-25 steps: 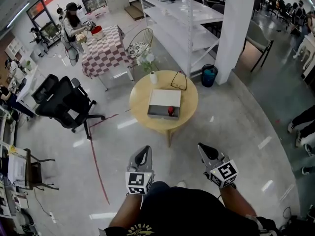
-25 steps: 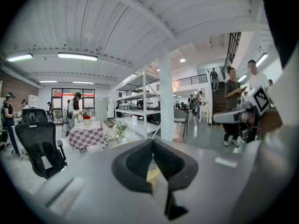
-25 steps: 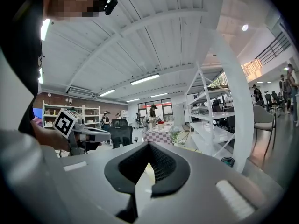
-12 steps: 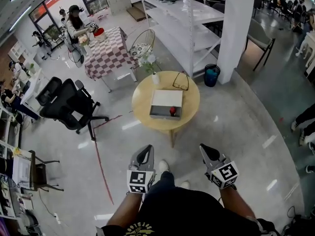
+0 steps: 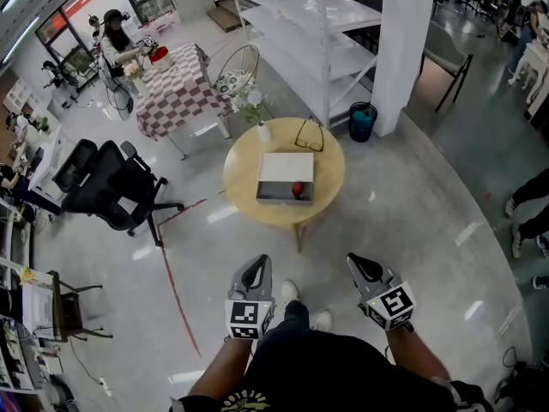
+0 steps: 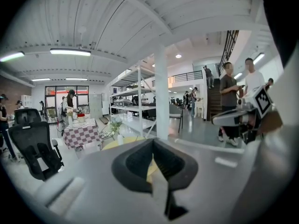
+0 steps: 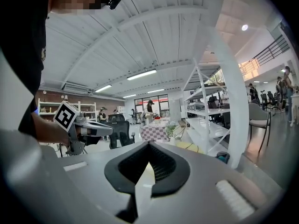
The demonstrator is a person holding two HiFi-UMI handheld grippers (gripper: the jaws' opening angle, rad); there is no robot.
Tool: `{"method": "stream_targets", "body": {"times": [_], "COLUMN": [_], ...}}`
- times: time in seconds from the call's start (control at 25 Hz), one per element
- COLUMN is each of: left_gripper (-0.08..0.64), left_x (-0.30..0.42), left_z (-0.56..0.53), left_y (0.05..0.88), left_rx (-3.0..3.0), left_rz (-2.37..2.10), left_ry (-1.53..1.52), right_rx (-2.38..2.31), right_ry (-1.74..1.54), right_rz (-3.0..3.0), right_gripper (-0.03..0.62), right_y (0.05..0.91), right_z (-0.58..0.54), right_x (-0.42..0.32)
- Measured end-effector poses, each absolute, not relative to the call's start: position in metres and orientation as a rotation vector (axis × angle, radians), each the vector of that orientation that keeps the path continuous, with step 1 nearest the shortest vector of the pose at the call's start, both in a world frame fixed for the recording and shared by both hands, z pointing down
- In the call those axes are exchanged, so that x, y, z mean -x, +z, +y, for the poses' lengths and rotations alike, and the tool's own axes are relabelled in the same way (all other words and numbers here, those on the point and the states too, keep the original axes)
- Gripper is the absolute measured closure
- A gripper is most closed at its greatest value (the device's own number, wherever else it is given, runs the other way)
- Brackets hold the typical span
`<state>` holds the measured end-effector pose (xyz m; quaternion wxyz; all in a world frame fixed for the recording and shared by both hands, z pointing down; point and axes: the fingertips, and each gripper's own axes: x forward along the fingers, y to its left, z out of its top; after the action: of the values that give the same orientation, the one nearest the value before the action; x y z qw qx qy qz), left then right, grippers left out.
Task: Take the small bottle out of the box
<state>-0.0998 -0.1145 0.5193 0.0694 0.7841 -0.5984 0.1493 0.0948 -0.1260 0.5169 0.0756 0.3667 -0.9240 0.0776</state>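
A white open box (image 5: 286,175) lies on a round wooden table (image 5: 244,204) some way ahead of me. Inside its near edge stands a small red-capped bottle (image 5: 297,190). My left gripper (image 5: 253,272) and right gripper (image 5: 360,267) are held side by side near my body, far short of the table. Both have their jaws closed together with nothing between them. In the left gripper view the left gripper (image 6: 152,164) points toward the table, and the right gripper (image 7: 148,169) does the same in its own view.
On the table also stand a white vase with flowers (image 5: 262,130) and a pair of glasses (image 5: 308,135). A black office chair (image 5: 110,182) is at the left, white shelving (image 5: 317,41) and a pillar (image 5: 403,41) behind the table, a blue bin (image 5: 363,121) beside the pillar.
The table and box have shifted slightly in the head view as I walk; a white shoe now shows between the grippers. Both grippers keep their pose and stay shut.
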Motion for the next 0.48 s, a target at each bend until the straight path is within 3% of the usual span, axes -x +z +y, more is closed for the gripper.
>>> {"method": "stream_targets", "body": {"times": [0.48], "left_gripper": [0.56], "left_x": [0.151], "left_z": [-0.143], "left_y": [0.541], "left_rx": [-2.261], "left_rz": [-1.816], "left_ry": [0.387], "right_rx": [-1.034], "right_ry": [0.246], "right_rz": [-2.736], "right_gripper": [0.584], "right_y": [0.529], "right_z": [-0.158], "right_x": [-0.047]}}
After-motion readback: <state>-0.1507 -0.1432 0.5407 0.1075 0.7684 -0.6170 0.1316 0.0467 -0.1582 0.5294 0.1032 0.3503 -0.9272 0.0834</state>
